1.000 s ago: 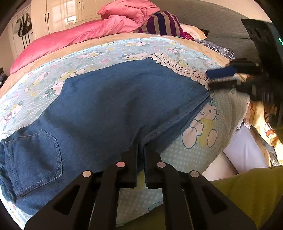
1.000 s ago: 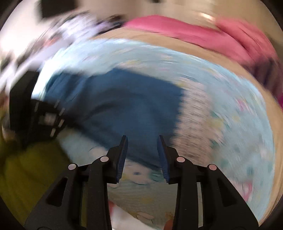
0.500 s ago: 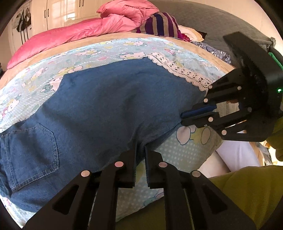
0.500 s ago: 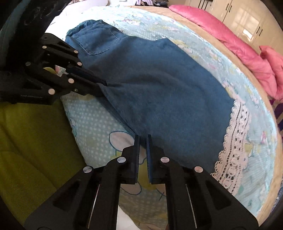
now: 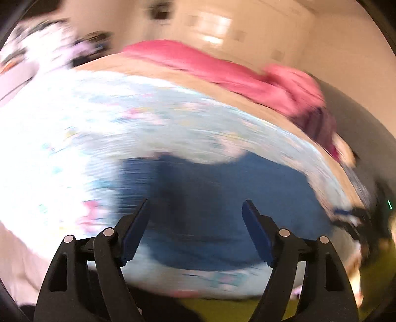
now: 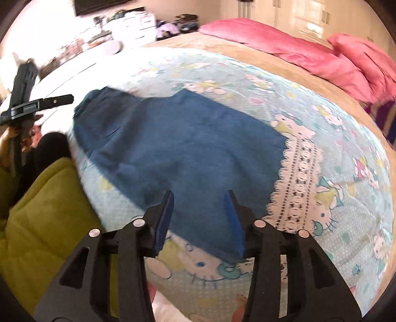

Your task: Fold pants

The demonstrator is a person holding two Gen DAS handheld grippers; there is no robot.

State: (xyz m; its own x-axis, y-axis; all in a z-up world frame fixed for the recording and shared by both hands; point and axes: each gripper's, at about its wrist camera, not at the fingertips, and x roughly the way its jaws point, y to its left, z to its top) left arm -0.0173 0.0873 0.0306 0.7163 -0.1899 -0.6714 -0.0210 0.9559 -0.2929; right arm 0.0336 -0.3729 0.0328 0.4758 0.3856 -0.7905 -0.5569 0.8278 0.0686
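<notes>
The blue denim pants [image 6: 178, 148] lie flat on the Hello Kitty bedsheet [image 6: 334, 188], with a white lace hem [image 6: 297, 173] at the right end. My right gripper [image 6: 199, 198] is open and empty just above the pants' near edge. My left gripper [image 5: 195, 208] is open and empty over the blurred pants [image 5: 222, 203]. The left gripper also shows raised at the far left in the right wrist view [image 6: 27, 104]. The right gripper appears blurred at the right edge of the left wrist view [image 5: 356, 218].
A pink duvet [image 6: 297, 54] lies along the bed's far side. A green padded garment [image 6: 42, 223] is at the near left. Cluttered furniture [image 6: 138, 22] stands beyond the bed. The left wrist view is heavily motion-blurred.
Both grippers let go of the pants' near edge and opened. The left gripper swung away fast to the left and up. The right gripper drew back slightly.
</notes>
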